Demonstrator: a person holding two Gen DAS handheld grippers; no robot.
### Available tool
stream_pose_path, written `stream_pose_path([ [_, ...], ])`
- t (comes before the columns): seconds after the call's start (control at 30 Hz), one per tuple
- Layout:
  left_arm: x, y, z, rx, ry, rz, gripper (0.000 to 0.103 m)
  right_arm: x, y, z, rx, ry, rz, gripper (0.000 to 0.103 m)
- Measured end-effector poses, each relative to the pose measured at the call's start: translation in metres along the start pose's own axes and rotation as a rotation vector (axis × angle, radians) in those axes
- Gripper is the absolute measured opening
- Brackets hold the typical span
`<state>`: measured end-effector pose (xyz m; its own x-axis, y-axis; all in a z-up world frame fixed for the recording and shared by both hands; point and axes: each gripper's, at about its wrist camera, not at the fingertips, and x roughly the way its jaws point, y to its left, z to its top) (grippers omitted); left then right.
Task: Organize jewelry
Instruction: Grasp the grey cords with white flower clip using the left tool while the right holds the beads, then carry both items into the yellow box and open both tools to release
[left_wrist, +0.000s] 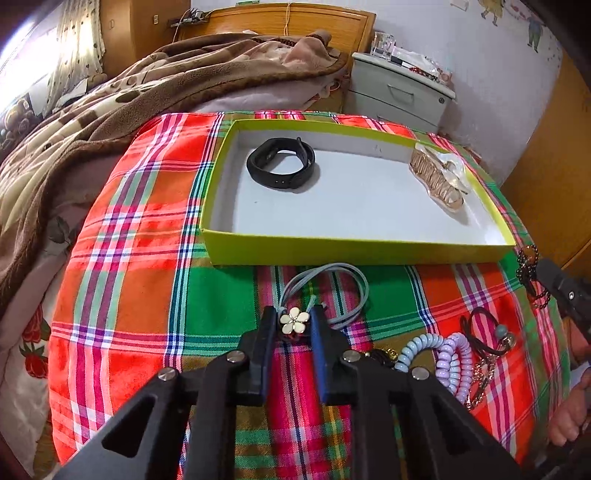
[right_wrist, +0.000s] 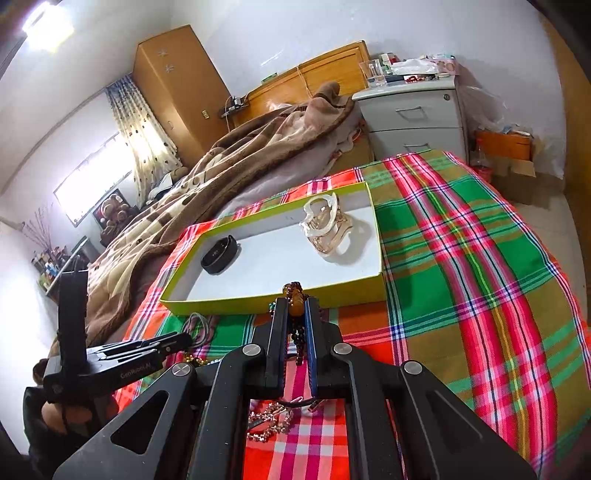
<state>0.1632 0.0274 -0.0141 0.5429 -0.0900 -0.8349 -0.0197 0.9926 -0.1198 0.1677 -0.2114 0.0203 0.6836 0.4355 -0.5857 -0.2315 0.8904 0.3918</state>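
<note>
Plaid cloth (left_wrist: 155, 258) covers the surface where the green tray (left_wrist: 354, 253) already holds a black band (left_wrist: 280, 164) and a gold bracelet (left_wrist: 437, 177). A flower cord bracelet (left_wrist: 294, 320) is clamped in the left tool (left_wrist: 293, 325), a brown bead string (right_wrist: 295, 299) in the right tool (right_wrist: 295, 314); coil ties (left_wrist: 439, 358) and chains remain outside.

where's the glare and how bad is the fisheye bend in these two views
Left wrist view: the curtained window at the top left is blown out, and the green box edges bow outward. Right wrist view: the window and a ceiling light are overexposed, the room walls curve strongly, and the box casts only soft shadows. Both views have dark corners and look reasonably sharp.
</note>
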Motion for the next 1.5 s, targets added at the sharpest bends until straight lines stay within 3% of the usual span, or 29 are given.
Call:
stream_pose_path([
  [0.37, -0.025, 0.008, 0.005, -0.015, -0.052, -0.037, 0.019, -0.007, 0.011, 0.007, -0.026, -0.019, -0.013, 0.009],
  [0.67, -0.049, 0.015, 0.028, -0.016, -0.118, -0.051, 0.019, 0.003, 0.029, 0.038, -0.081, -0.020, -0.016, 0.009],
  [1.1, -0.029, 0.019, 0.062, -0.020, -0.117, -0.054, 0.019, 0.085, 0.061, 0.087, -0.168, 0.087, 0.004, 0.009],
  [1.5, 0.012, 0.026, 0.072, -0.050, -0.056, -0.055, 0.019, 0.161, 0.065, 0.093, -0.166, 0.233, 0.007, 0.009],
])
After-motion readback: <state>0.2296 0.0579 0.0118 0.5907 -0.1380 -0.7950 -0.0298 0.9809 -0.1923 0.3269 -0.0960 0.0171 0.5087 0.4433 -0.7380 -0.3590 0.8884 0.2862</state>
